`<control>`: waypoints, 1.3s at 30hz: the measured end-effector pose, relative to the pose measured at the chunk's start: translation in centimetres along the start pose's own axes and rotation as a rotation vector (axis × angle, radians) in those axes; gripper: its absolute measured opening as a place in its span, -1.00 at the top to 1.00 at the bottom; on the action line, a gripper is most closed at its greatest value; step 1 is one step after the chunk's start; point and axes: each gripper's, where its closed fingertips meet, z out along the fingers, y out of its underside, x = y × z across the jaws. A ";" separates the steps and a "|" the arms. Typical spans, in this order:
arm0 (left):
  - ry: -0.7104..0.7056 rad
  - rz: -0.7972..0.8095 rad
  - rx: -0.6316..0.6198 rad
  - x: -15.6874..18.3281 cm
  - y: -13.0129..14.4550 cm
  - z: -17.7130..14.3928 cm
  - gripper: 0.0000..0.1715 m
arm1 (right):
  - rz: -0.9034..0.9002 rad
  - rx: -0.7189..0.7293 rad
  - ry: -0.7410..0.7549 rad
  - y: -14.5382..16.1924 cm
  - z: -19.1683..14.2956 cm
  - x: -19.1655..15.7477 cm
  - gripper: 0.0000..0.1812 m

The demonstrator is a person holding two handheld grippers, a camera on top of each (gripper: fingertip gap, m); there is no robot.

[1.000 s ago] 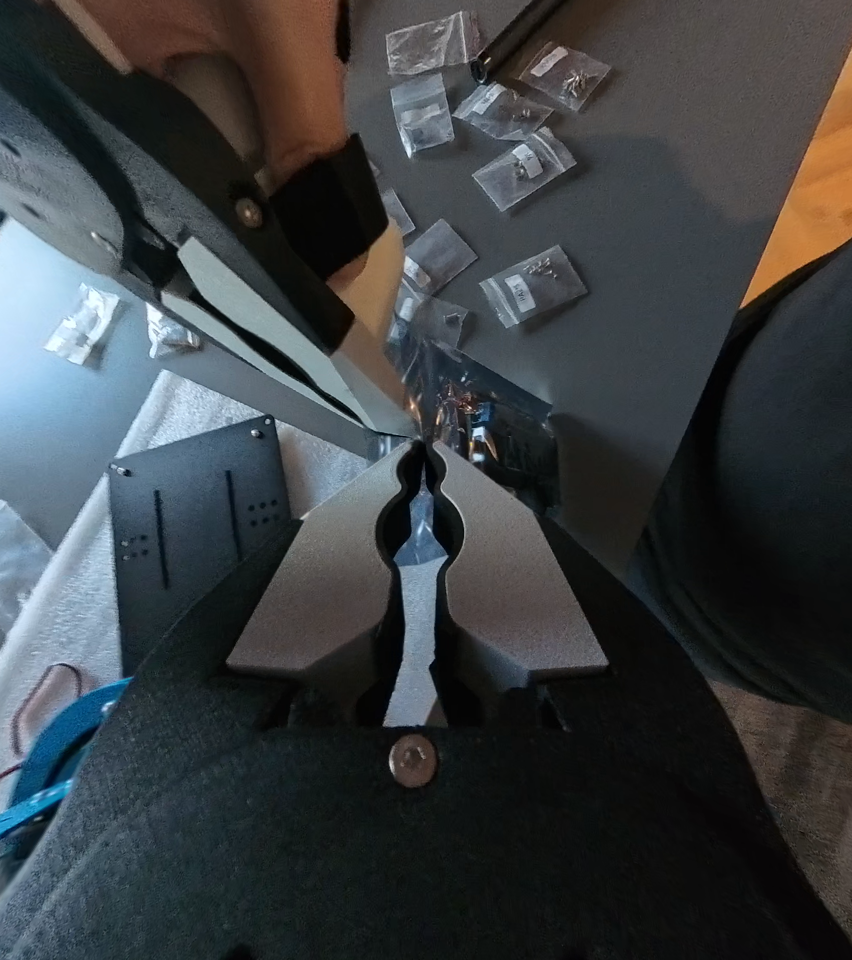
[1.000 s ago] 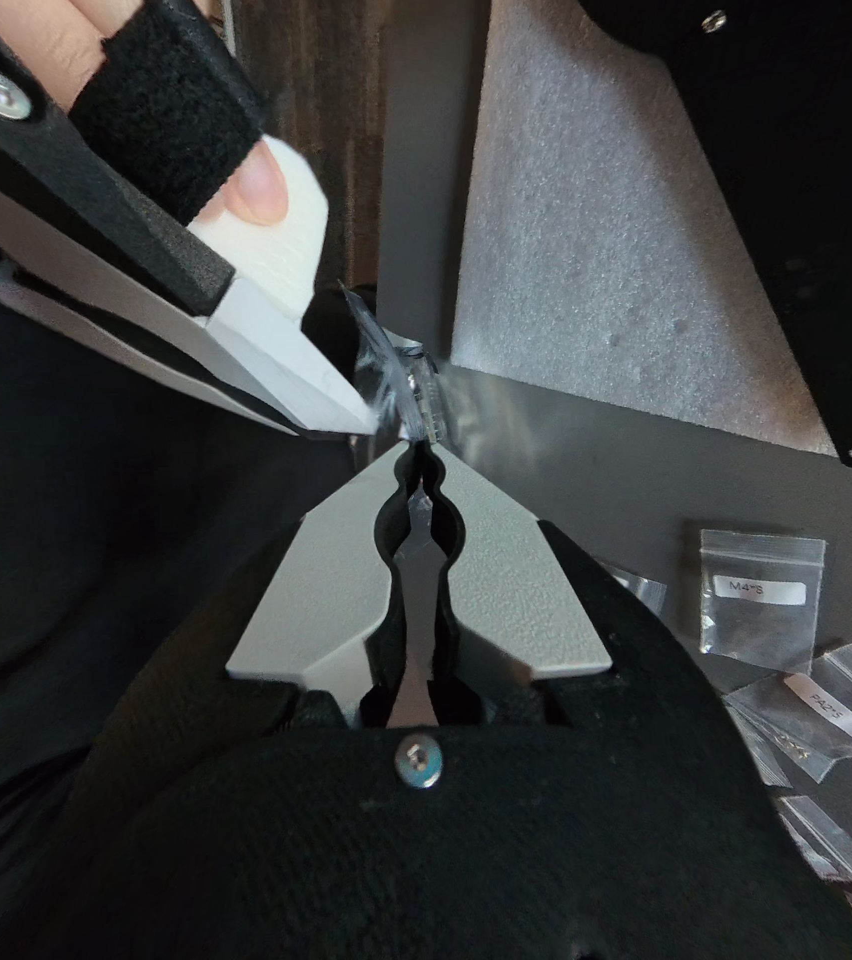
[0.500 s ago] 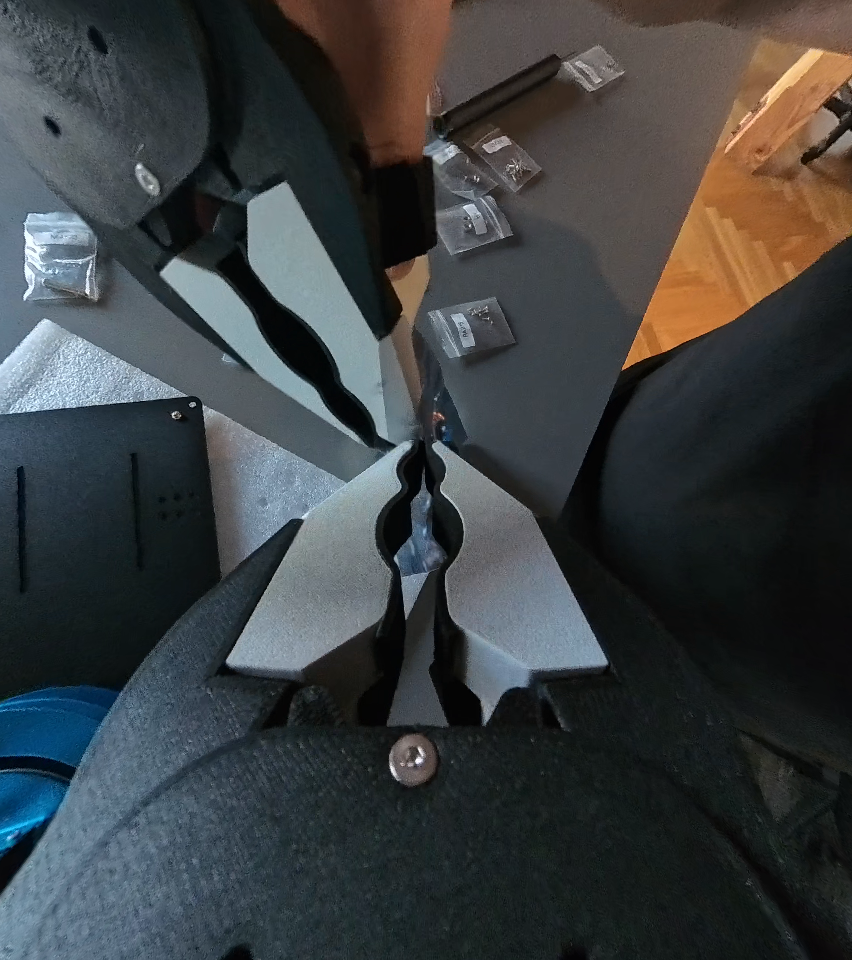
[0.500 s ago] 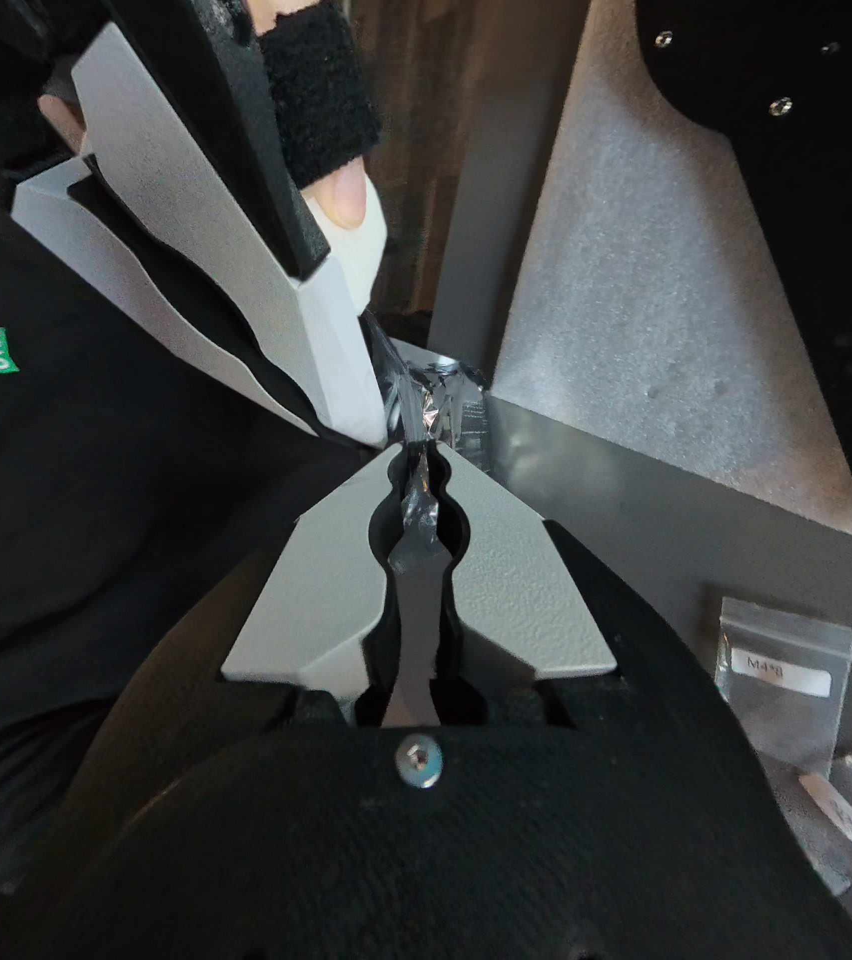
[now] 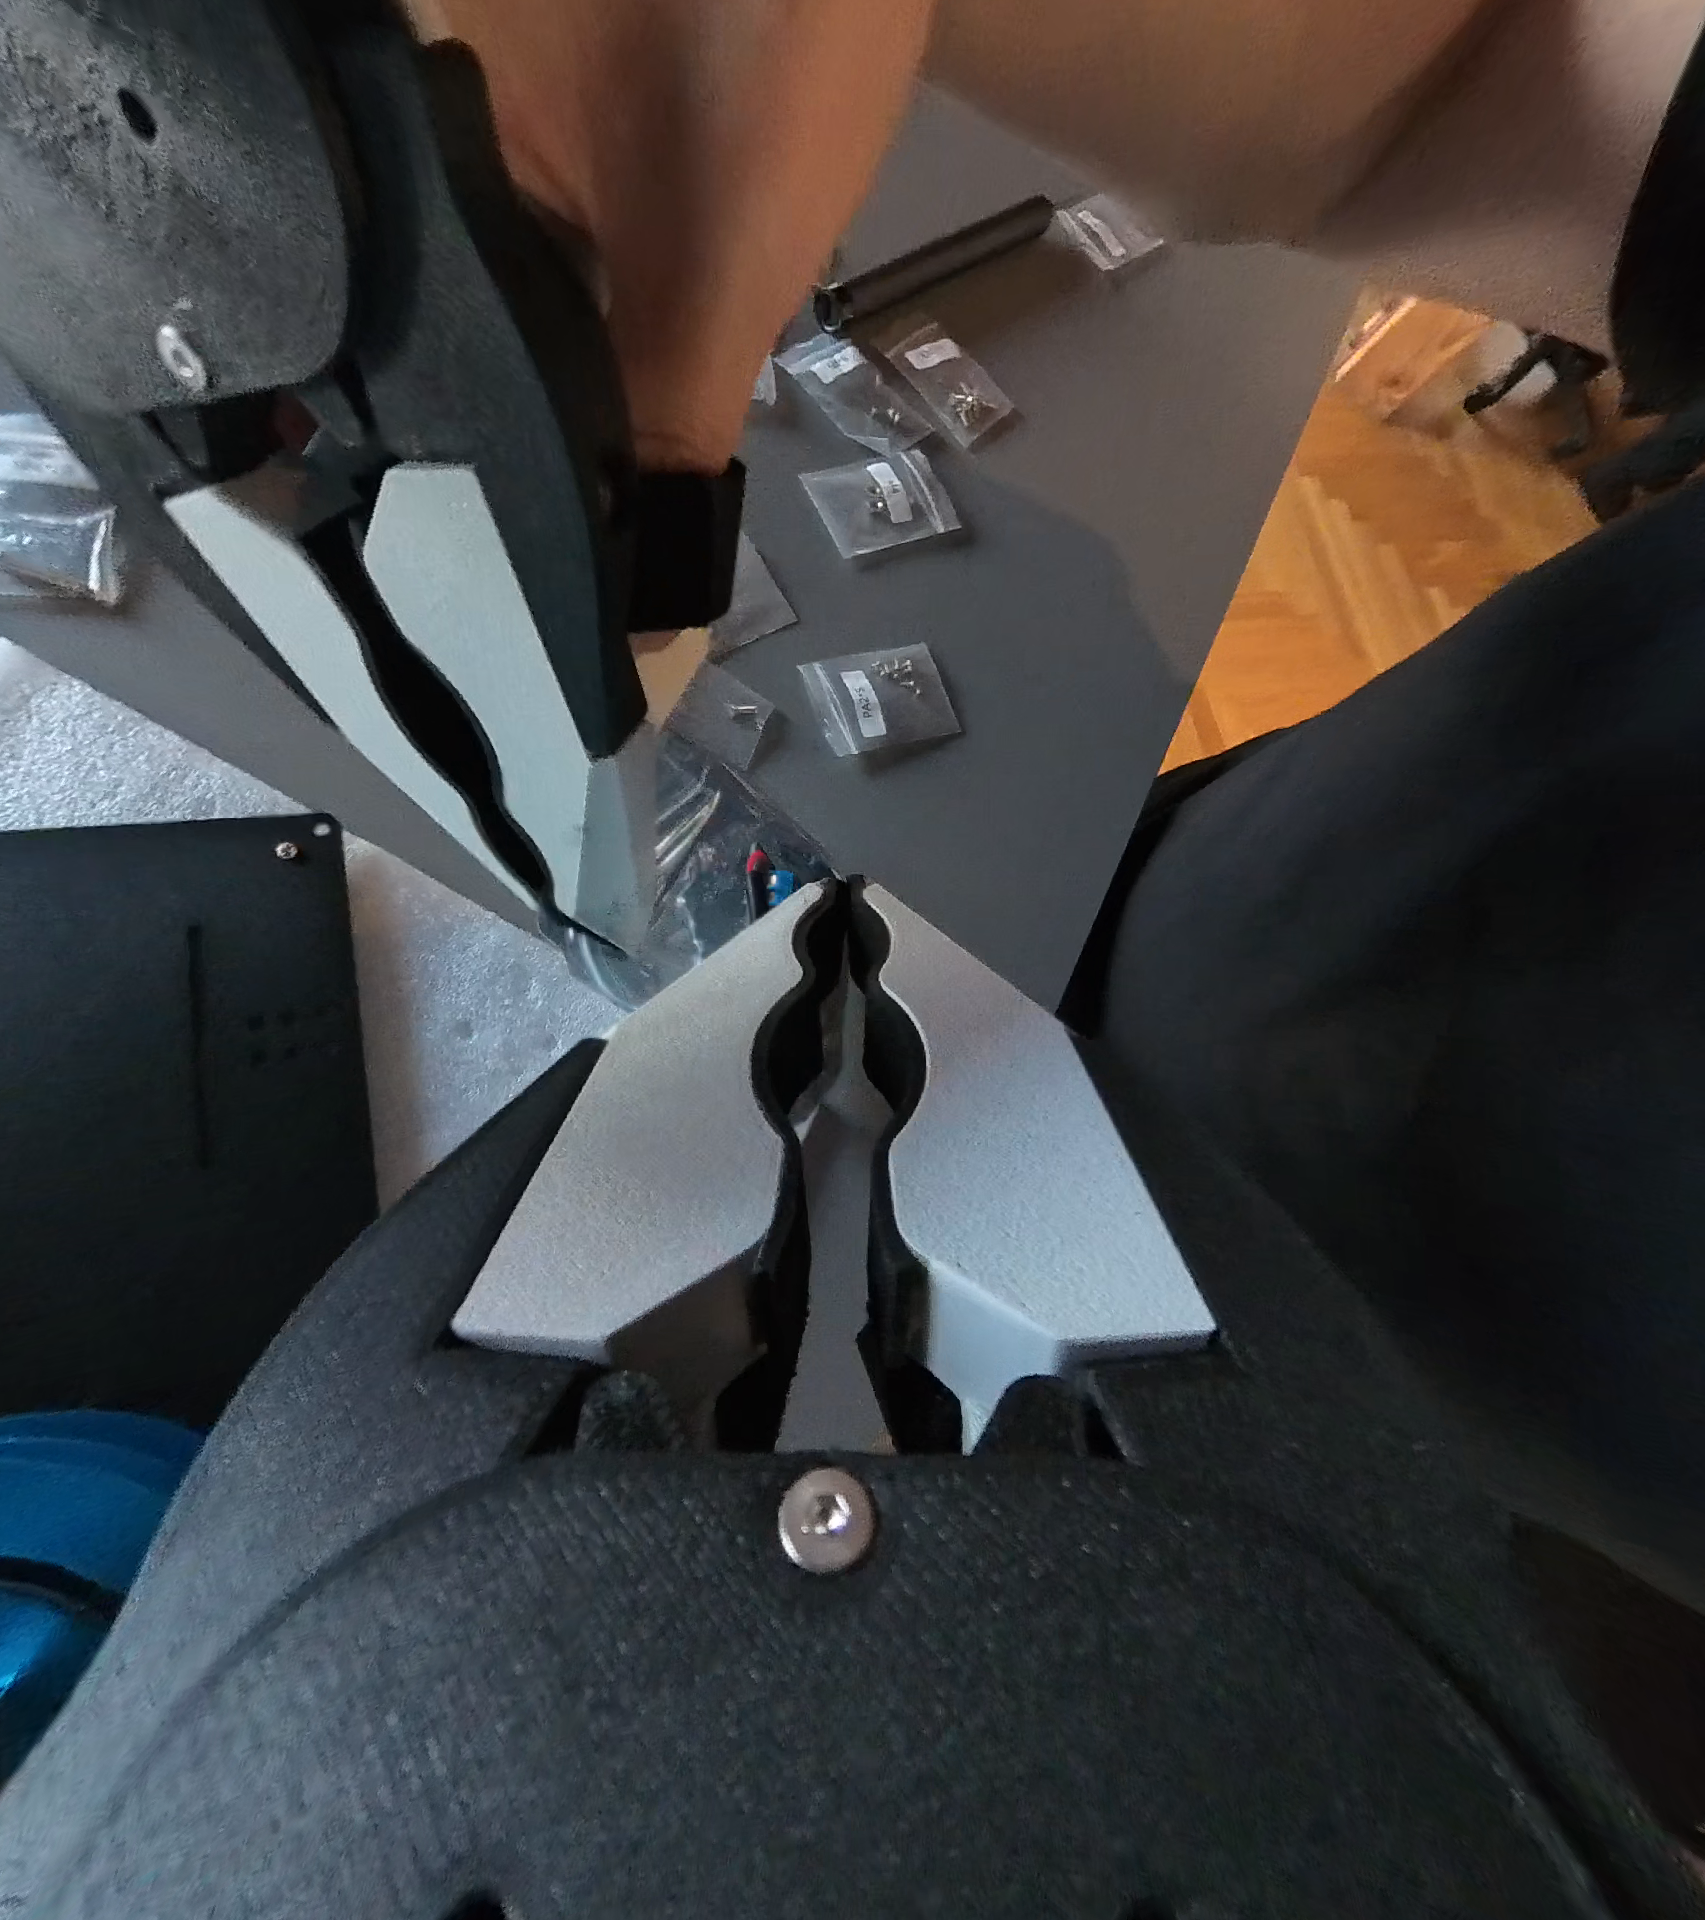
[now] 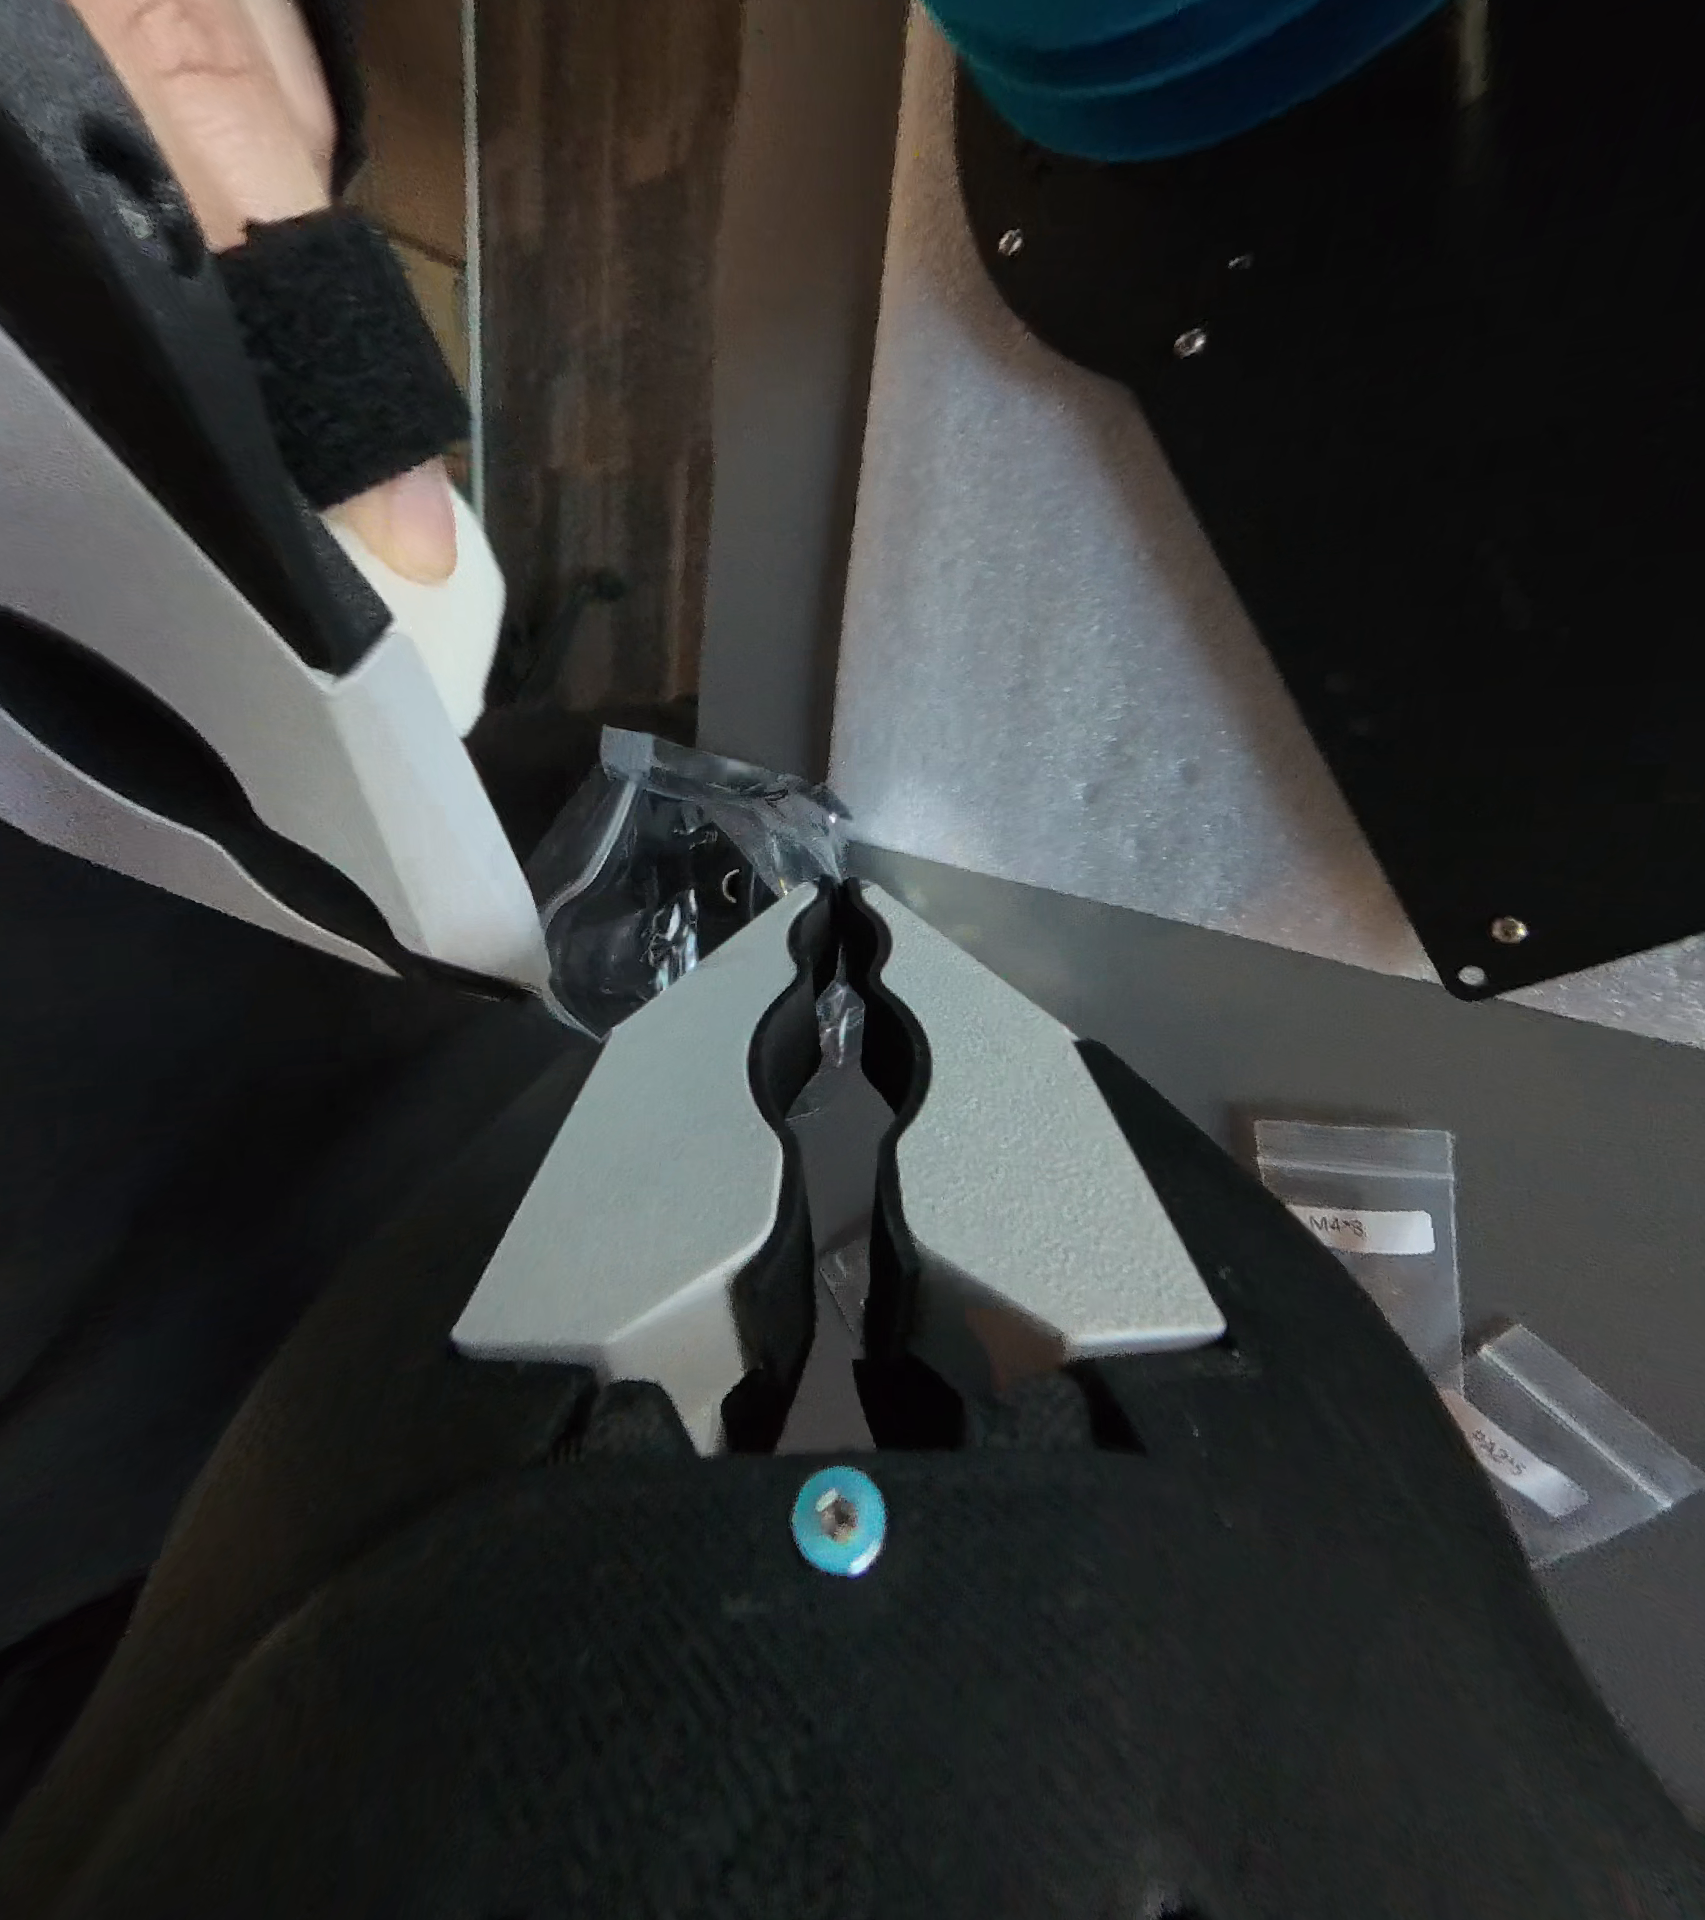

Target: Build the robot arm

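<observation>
1. The clear plastic bag [image 5: 713,862] of small parts hangs between both grippers, above the near edge of the grey table [image 5: 1035,623].
2. The left gripper [image 5: 843,883] has its fingers pinched on one bag edge.
3. The right gripper [image 6: 840,885] has its fingers pinched on the opposite edge [image 6: 723,831].
4. Relative to the bag, the tips meet at an angle, almost touching; the film spans the short gap between them.
</observation>
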 end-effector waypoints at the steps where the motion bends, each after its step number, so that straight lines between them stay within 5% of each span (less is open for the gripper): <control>1: -0.009 -0.004 0.003 -0.1 -0.2 -0.3 1.00 | 0.011 0.010 0.009 -0.1 -0.2 0.1 1.00; 7: 0.010 -0.001 -0.009 0.2 0.2 0.0 1.00 | -0.012 -0.013 0.030 0.3 -0.2 -1.1 1.00; 13: -0.058 0.167 -0.059 0.0 0.5 -0.4 0.90 | -0.050 -0.017 0.012 0.6 0.2 -2.8 1.00; 18: -0.042 0.193 -0.179 0.4 1.6 0.0 0.81 | -0.082 -0.030 0.005 0.8 0.6 -3.4 1.00; 26: -0.085 0.130 -0.307 -0.2 2.4 0.5 0.96 | -0.047 0.001 0.042 0.6 0.5 -2.5 1.00; 33: -0.189 0.195 -0.423 -1.4 3.6 1.1 0.75 | -0.042 0.010 0.012 0.5 0.5 -2.6 1.00; 39: -0.176 0.177 -0.398 -1.8 3.4 1.2 1.00 | -0.060 0.008 0.043 0.4 0.3 -1.7 1.00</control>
